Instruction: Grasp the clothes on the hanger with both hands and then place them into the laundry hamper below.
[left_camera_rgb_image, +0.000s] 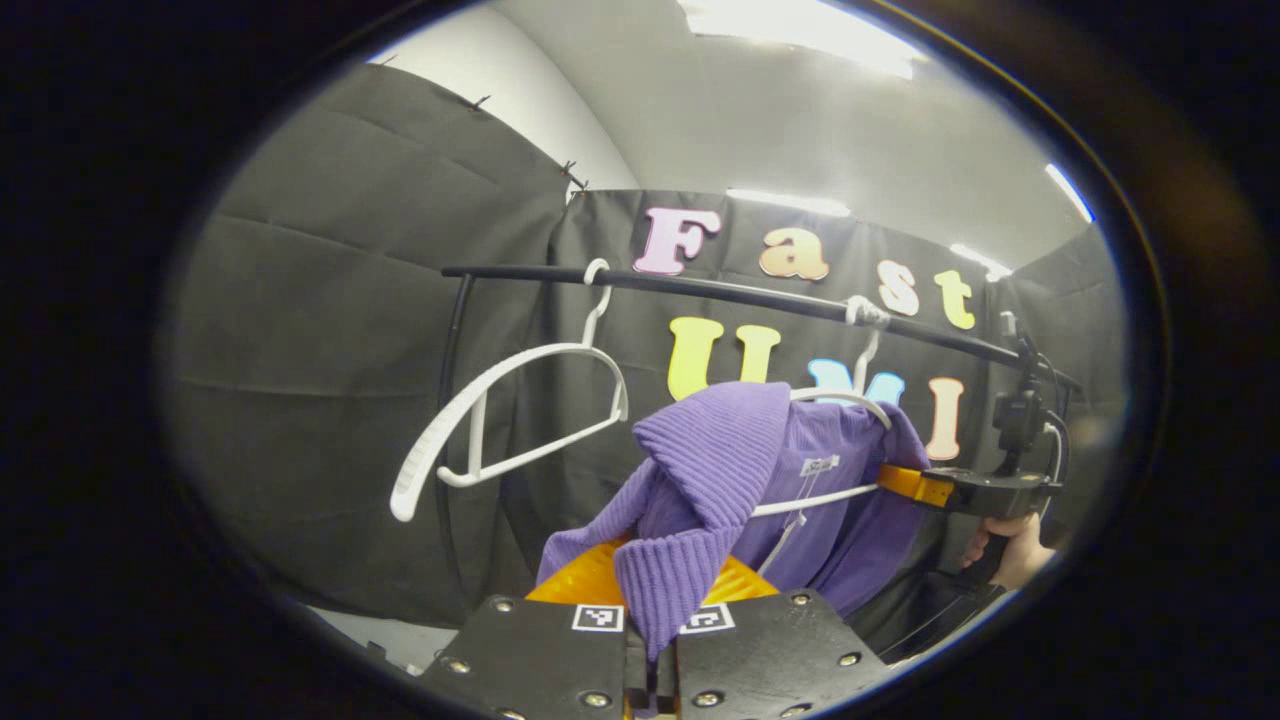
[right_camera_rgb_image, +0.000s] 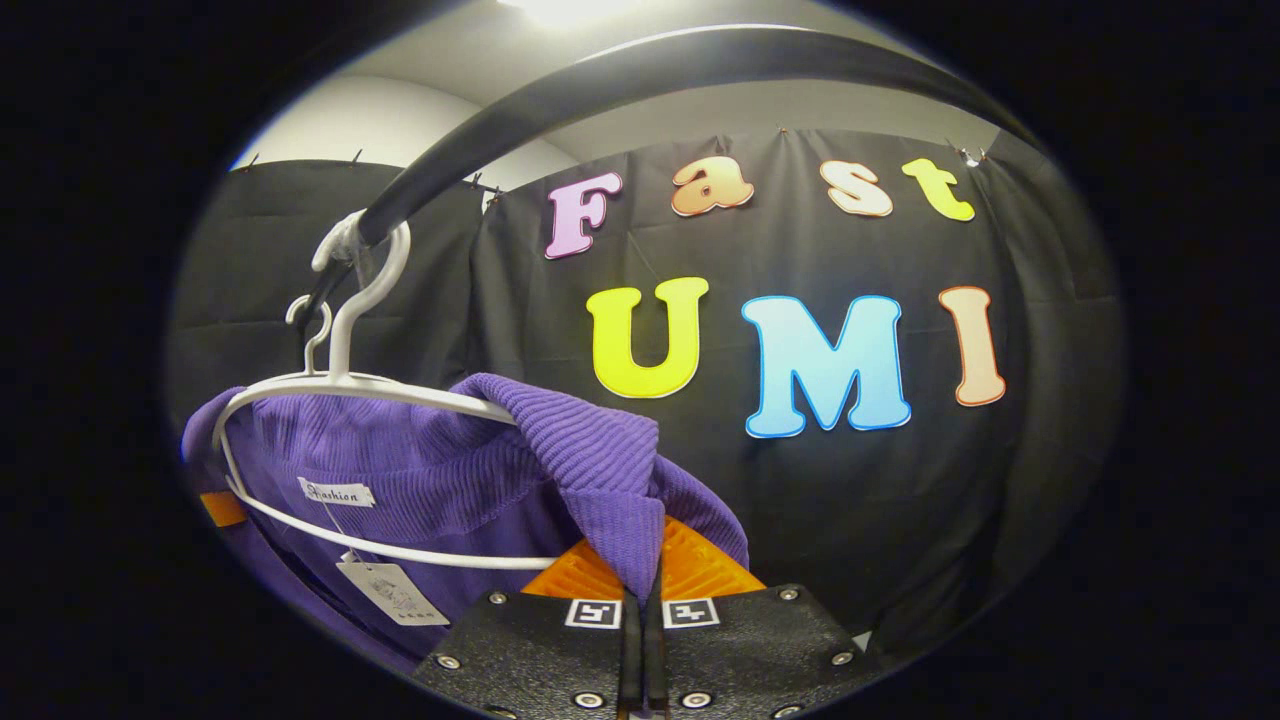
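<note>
In the left gripper view, the left gripper (left_camera_rgb_image: 652, 615) sits at 6 o'clock with its two fingers pressed together on a fold of the purple ribbed sweater (left_camera_rgb_image: 720, 470), which bunches up over them and drapes down between them. The sweater hangs at centre, on a white hanger (left_camera_rgb_image: 835, 445) hooked over the black clothes rail (left_camera_rgb_image: 720, 292) that runs from 10 o'clock across to 3 o'clock. A second, bare white hanger (left_camera_rgb_image: 500, 420) hangs tilted from the same rail toward 9 o'clock, apart from the sweater. At 3 o'clock the right gripper (left_camera_rgb_image: 900, 482) reaches in from the side to the far shoulder of the sweater, with a hand (left_camera_rgb_image: 1010, 550) gripping its handle below.

In the right gripper view, the right gripper (right_camera_rgb_image: 640, 590) is at 6 o'clock, its fingers closed tight with a ridge of the sweater (right_camera_rgb_image: 590, 450) pinched between them. The rest of the garment spreads toward 8 o'clock on the white hanger (right_camera_rgb_image: 340, 385), whose hook rides the rail (right_camera_rgb_image: 600, 85) arching from 10 o'clock over 12 o'clock. A sewn neck label (right_camera_rgb_image: 337, 492) and a paper swing tag (right_camera_rgb_image: 390, 592) show inside the collar at 8 o'clock. The sweater is on its hanger, held at both shoulders.
</note>
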